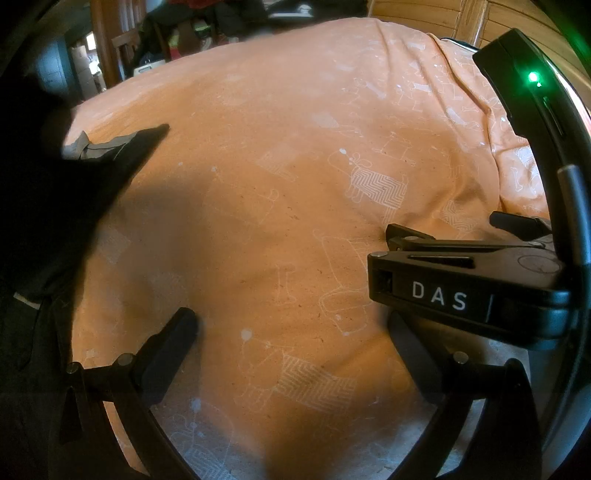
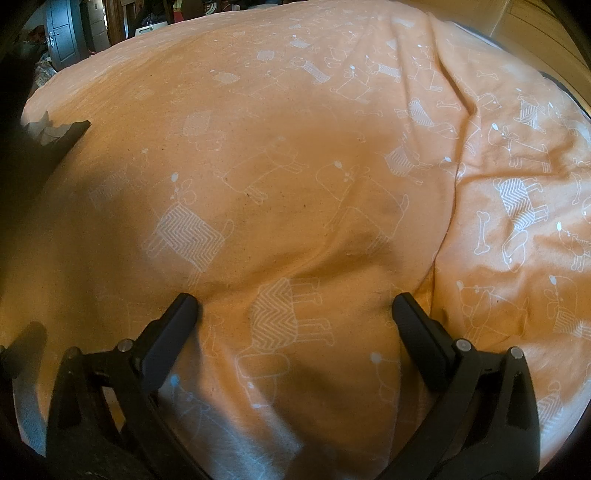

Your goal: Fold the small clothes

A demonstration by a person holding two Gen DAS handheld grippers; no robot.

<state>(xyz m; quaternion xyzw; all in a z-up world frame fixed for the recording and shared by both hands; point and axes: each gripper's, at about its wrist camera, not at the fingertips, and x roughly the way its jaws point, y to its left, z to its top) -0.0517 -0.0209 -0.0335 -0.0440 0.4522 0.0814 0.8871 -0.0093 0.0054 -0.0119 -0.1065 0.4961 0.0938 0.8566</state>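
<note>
A black garment [image 1: 92,177] with a grey inner band lies at the left of an orange bedsheet [image 1: 277,147] printed with white dogs. In the right wrist view only a corner of the black garment [image 2: 55,144] shows at the left edge. My left gripper [image 1: 291,319] stands open over bare sheet, to the right of the garment and apart from it. My right gripper [image 2: 293,306] is open too, low over the bedsheet [image 2: 295,147], with nothing between its fingers. In the left wrist view the right gripper [image 1: 439,225] shows from the side and covers my left gripper's right finger.
The sheet rises in a long fold [image 2: 454,177] to the right of my right gripper. Wooden panelling [image 1: 424,14] stands behind the bed. Cluttered furniture and boxes [image 1: 122,55] fill the far left, beside a grey door [image 2: 61,33].
</note>
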